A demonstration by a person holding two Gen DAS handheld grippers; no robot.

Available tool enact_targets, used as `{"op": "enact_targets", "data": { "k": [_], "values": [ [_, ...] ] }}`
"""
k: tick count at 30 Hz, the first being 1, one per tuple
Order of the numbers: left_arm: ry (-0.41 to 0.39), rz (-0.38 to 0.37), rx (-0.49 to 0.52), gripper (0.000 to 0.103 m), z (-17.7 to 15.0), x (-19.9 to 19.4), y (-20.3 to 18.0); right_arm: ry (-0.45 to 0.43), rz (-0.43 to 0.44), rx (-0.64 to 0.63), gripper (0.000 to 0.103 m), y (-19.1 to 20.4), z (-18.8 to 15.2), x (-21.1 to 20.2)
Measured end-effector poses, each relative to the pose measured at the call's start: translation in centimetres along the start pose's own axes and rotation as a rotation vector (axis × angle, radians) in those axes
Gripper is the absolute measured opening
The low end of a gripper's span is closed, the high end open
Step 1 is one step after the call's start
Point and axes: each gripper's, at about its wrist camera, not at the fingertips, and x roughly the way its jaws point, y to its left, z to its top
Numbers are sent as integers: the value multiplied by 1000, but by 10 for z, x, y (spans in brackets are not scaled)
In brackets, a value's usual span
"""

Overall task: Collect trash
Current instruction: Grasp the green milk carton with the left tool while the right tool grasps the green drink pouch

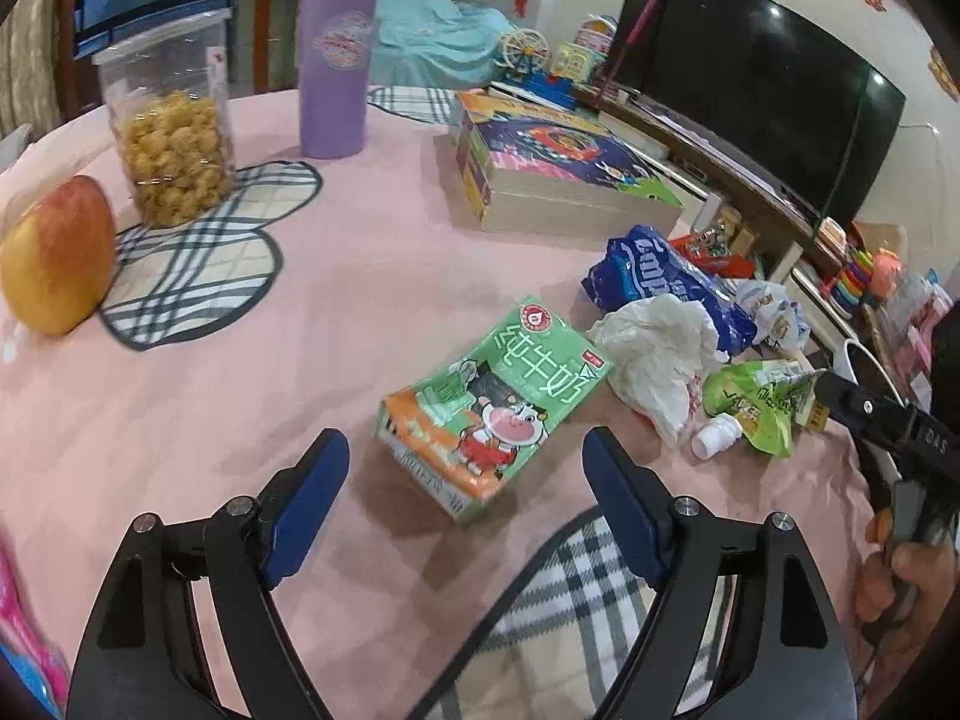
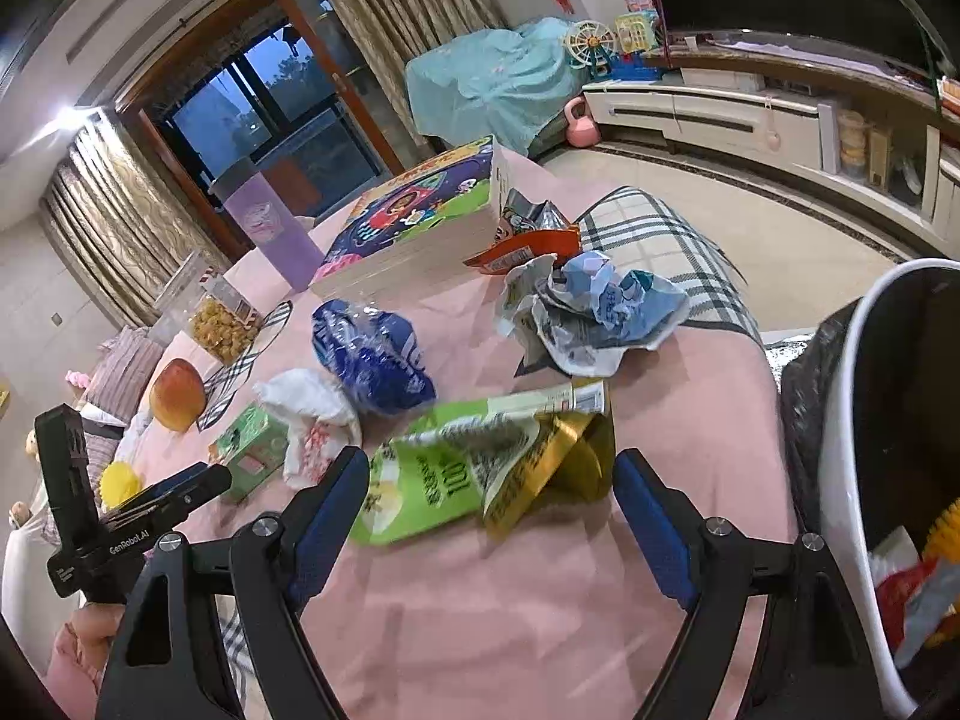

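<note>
On the pink tablecloth, the green milk carton lies on its side just ahead of the left gripper, jaws apart, nothing held. At the carton's 2 o'clock: crumpled white tissue, blue wrapper. The green snack bag lies ahead of the right gripper, jaws apart, empty. White trash bin at 3 o'clock, wrappers inside.
</note>
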Motion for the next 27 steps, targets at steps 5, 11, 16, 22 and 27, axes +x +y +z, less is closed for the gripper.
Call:
{"op": "enact_targets", "data": {
  "k": [5,11,16,22,27],
  "values": [
    [11,-20,51,82,-1,8,-9,13,10,23,80,-8,3,11],
    [13,-30,94,33,-7,5,-20,43,36,24,46,-9,-4,10],
    [29,-56,89,10,-18,-1,-26,68,77,-9,42,3,-22,-1],
    [36,-99,59,10,-34,-19,-30,140,160,-50,42,23,-52,-13],
    [27,-48,34,62,-36,-27,-27,112,134,-128,69,32,-52,-26]
  ]
}}
